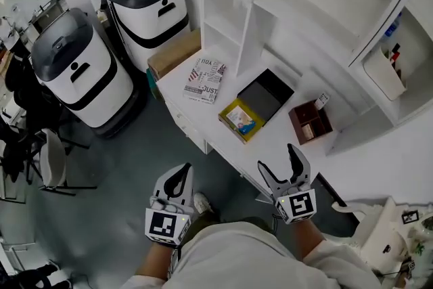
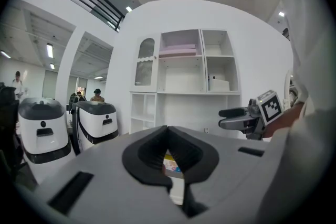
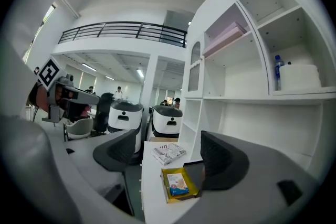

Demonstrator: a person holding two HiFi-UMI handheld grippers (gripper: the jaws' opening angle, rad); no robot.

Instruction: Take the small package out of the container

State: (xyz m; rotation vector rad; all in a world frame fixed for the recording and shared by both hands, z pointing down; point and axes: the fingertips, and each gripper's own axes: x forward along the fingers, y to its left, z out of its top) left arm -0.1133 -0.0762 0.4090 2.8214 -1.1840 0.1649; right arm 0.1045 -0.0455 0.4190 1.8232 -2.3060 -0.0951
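1. The table [image 1: 274,140] is white and stands against a shelf unit [image 1: 270,10].
2. The container [image 1: 226,118], yellow and open at the top, is set near the table's front edge. The package [image 1: 242,120] is seen lying flat inside it, not yet taken out.
3. A black lid [image 1: 267,93] is placed touching the container on its far side. A brown box [image 1: 310,122] is set apart to the right.
4. The right gripper [image 1: 279,160] is held over the table's front edge, on the near side of the container and to its right, clear of it. Its jaws are spread wide and nothing is held between them. In the right gripper view the container [image 3: 168,192] and package [image 3: 177,184] are framed between the jaws, ahead of and below the right gripper [image 3: 168,150].
5. The left gripper [image 1: 183,171] is held off the table, over the floor, well apart from the container. In the left gripper view its jaws are seen pressed together at the tips of the left gripper [image 2: 168,129], with nothing gripped.
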